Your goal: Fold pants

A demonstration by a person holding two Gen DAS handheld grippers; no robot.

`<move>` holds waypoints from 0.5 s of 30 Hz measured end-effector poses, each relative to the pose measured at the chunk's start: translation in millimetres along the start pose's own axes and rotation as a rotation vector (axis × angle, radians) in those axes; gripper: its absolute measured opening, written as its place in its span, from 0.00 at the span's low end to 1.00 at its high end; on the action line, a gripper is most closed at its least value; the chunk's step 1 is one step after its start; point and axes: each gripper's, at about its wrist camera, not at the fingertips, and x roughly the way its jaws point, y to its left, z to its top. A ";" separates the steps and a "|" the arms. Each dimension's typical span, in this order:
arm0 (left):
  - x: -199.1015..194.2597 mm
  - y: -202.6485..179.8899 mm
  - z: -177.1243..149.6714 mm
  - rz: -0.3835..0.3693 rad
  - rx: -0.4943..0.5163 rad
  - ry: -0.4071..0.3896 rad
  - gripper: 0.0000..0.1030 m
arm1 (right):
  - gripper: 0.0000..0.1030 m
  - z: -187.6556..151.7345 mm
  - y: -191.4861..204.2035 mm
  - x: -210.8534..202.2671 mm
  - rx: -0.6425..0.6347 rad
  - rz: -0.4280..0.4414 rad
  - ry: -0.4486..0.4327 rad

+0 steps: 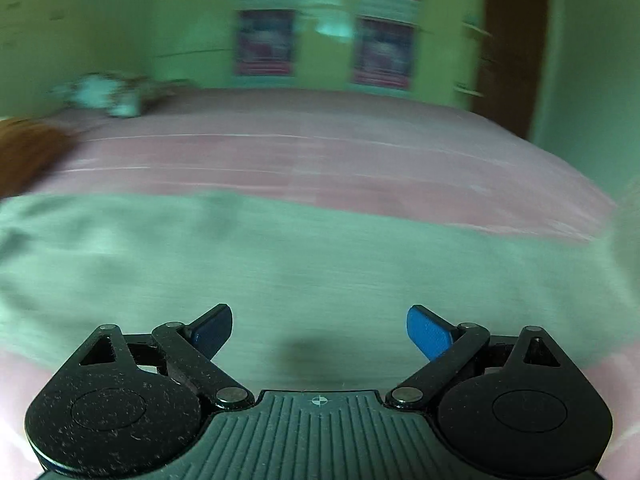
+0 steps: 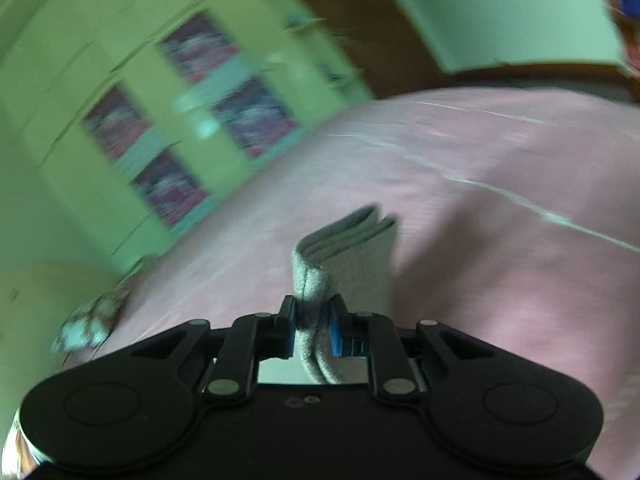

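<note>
Pants (image 1: 280, 264) lie spread across the pink bed (image 1: 320, 152) under your left tool (image 1: 319, 330), which gapes wide and empty. Your right tool (image 2: 313, 322) pinches a layered edge lifted toward 12 o'clock. Folding looks partway done; laying over remains.

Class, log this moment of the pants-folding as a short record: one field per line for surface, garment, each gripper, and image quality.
Surface: pink bedsheet
Garment: pale green-grey pants, spread flat beneath left gripper
Left gripper: open, holding nothing
Right gripper: shut on a bunched fold of pants
Backdrop: green cupboards
Image quality: motion-blurred in both views
</note>
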 end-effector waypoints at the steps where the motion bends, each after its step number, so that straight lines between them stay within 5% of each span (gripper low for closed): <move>1: -3.6 31.7 2.0 0.044 -0.018 -0.005 0.92 | 0.08 -6.0 22.6 5.8 -0.027 0.034 0.010; 6: -17.8 160.3 -8.0 0.209 -0.146 0.009 0.92 | 0.08 -60.1 133.9 40.1 -0.153 0.184 0.109; 9: -23.6 204.3 -25.1 0.236 -0.217 0.026 0.92 | 0.09 -117.5 191.1 66.7 -0.236 0.250 0.225; 12: -26.9 220.8 -40.1 0.222 -0.267 0.032 0.92 | 0.24 -198.4 231.1 100.7 -0.394 0.280 0.501; 13: -26.2 222.3 -42.7 0.203 -0.273 0.027 0.92 | 0.24 -215.2 240.2 98.0 -0.474 0.251 0.521; 15: -26.3 218.8 -45.9 0.185 -0.264 0.012 0.92 | 0.20 -212.3 239.1 67.4 -0.492 0.288 0.374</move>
